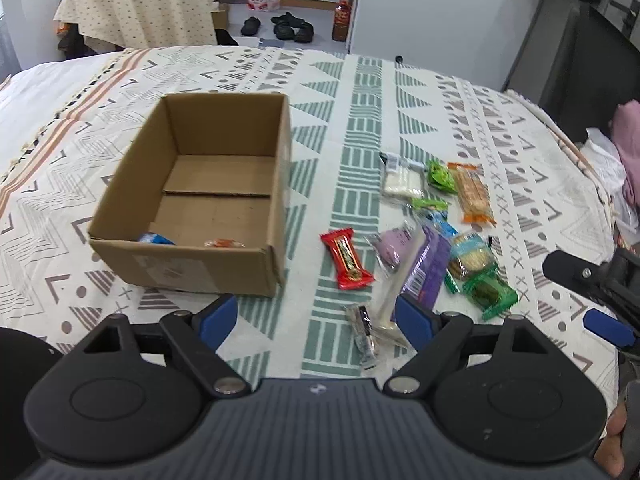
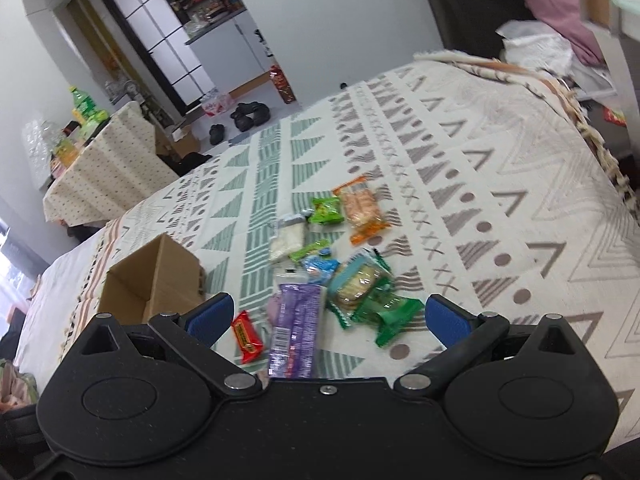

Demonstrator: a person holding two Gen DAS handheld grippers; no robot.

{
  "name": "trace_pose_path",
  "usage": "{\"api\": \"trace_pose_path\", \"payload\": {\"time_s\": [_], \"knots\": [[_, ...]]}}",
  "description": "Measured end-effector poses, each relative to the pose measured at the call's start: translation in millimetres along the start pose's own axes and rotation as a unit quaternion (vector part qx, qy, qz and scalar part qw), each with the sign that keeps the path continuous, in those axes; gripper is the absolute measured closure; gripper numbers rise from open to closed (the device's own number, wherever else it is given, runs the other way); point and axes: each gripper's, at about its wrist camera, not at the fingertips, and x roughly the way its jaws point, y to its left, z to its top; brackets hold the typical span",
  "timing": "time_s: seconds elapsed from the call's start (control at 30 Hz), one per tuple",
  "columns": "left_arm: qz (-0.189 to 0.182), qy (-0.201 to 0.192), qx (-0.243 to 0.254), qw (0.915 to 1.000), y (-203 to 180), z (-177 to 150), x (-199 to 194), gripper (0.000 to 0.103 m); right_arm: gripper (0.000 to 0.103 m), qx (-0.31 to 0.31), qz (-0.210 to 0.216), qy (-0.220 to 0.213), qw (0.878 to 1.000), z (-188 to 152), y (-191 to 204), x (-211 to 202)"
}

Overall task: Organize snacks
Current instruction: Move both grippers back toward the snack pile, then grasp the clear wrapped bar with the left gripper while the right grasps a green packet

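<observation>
Nearest in the left wrist view, the left gripper is seen spread wide, its blue-padded fingers apart above a patterned cloth and nothing held between them. Just ahead of it, between the fingers, a small dark wrapper and a long pale stick pack are laid on the cloth. A red candy bar is placed a little farther on, just beside the right wall of a cardboard box. The box is open at the top, and a blue packet and an orange packet are seen against its near wall inside.

In the right wrist view, the right gripper is likewise spread wide and nothing is gripped. A purple pack and a green biscuit pack are lying between its fingers on the cloth. Beyond them, loose snacks are scattered close together: a round cracker pack, a small blue packet, a white rice-cake pack, a bright green packet and, farthest, an orange cracker pack.

Past the cloth's far edge, black shoes are seen on the floor.
</observation>
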Motion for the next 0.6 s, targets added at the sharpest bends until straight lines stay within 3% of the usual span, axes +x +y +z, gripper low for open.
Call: {"api": "trace_pose_path", "payload": {"time_s": [0.6], "knots": [[0.011,0.054,-0.029,0.9981,-6,-18,64,0.020,0.000,0.086,-0.028,0.041,0.995,1,-36,45]]}}
